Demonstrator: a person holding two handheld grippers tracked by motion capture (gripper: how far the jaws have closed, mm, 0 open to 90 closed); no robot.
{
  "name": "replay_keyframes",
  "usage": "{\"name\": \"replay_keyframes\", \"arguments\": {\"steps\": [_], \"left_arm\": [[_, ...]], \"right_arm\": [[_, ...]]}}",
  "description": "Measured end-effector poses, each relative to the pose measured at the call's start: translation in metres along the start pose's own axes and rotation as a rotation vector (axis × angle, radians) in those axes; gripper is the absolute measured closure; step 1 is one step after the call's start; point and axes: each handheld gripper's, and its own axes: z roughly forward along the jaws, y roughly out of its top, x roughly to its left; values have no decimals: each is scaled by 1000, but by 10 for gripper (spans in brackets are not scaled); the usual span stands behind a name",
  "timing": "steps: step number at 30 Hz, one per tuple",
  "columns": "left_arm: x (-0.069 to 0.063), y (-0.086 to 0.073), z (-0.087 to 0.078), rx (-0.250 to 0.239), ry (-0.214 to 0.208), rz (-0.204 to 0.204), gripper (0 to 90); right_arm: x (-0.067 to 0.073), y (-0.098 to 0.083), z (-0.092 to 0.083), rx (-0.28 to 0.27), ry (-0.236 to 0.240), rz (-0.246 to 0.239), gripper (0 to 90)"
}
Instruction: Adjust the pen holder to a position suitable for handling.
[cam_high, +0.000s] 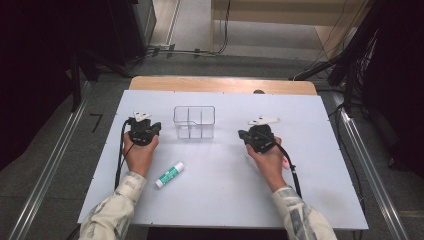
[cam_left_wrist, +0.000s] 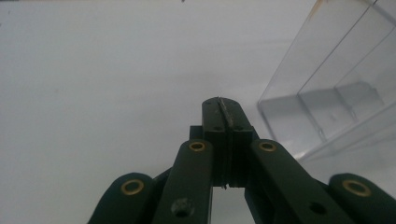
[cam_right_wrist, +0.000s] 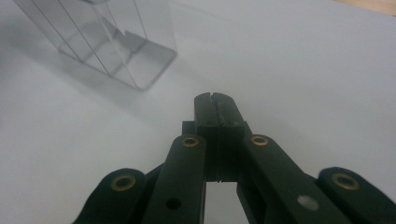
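A clear plastic box (cam_high: 194, 121) with inner dividers stands on the white table top (cam_high: 310, 165), between the two hands. My left gripper (cam_high: 144, 131) rests to the left of it, held in the person's left hand. In the left gripper view its jaws are pressed together with nothing between them (cam_left_wrist: 222, 103), and the box (cam_left_wrist: 336, 93) stands just to the right. My right gripper (cam_high: 257, 137) sits to the right of the box. Its jaws (cam_right_wrist: 215, 100) are likewise shut and empty, with the box (cam_right_wrist: 112, 42) at upper left. A white glue stick with a green label (cam_high: 169, 174) lies near the left wrist.
The white sheet covers a wooden table whose far edge (cam_high: 220, 84) shows beyond it. Cables (cam_high: 295, 175) trail from both grippers along the forearms. Dark stands and floor cables (cam_high: 350, 60) surround the table.
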Motion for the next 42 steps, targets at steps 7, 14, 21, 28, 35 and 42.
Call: {"name": "replay_keyframes", "arguments": {"steps": [7, 14, 21, 28, 35, 42], "left_arm": [[-10, 8, 13, -13, -21, 15, 900], [-20, 10, 19, -10, -47, 28, 900], [-27, 9, 25, 1, -57, 50, 900], [-29, 10, 26, 5, -76, 56, 900], [-41, 9, 26, 14, -104, 89, 900], [-63, 8, 26, 20, -132, 126, 900]], "right_arm": [[17, 28, 41, 22, 1, 8, 882], [26, 32, 63, 35, 17, 14, 882], [31, 34, 67, 28, 7, 17, 882], [30, 33, 68, 43, -7, 4, 883], [22, 26, 58, 48, -12, 7, 883], [11, 13, 42, 49, -26, 32, 883]]}}
